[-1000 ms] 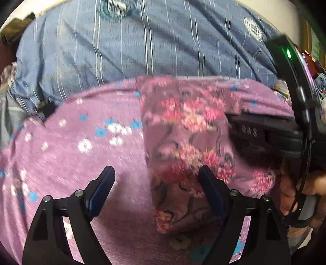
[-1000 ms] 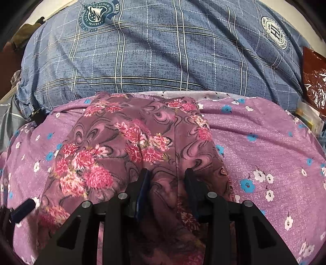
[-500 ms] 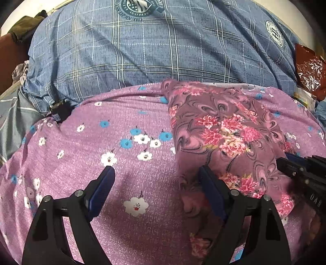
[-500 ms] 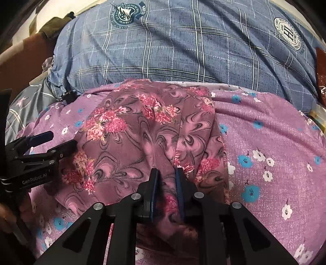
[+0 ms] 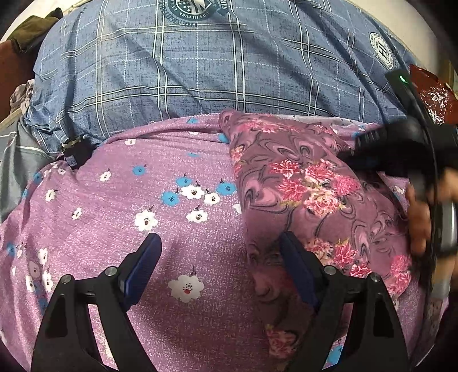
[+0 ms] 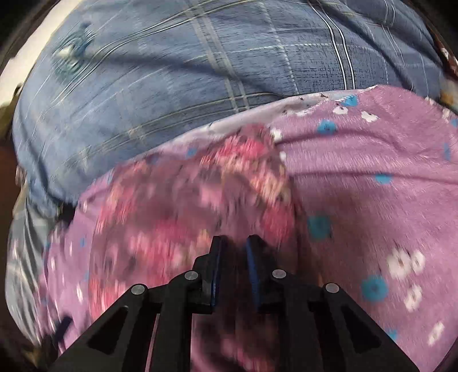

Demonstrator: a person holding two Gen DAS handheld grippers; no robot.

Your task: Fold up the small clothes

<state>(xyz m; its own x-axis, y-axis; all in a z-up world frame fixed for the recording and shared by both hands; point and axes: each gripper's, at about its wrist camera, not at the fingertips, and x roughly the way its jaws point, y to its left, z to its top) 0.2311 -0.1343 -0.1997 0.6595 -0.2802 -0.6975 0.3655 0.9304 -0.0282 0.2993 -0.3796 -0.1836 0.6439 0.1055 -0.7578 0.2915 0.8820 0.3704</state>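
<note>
The floral garment [image 5: 309, 186] is lying on the purple flowered bedsheet [image 5: 160, 223], just below the blue checked pillow [image 5: 200, 71]. The left claw [image 5: 220, 269] is hovering spread wide, its right finger over the garment's edge. The right claw [image 6: 233, 266] is pinching the garment's near fold

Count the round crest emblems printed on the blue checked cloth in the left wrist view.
2: one crest at the top centre, partly cut off; one at the upper right. Others may be hidden.
</note>
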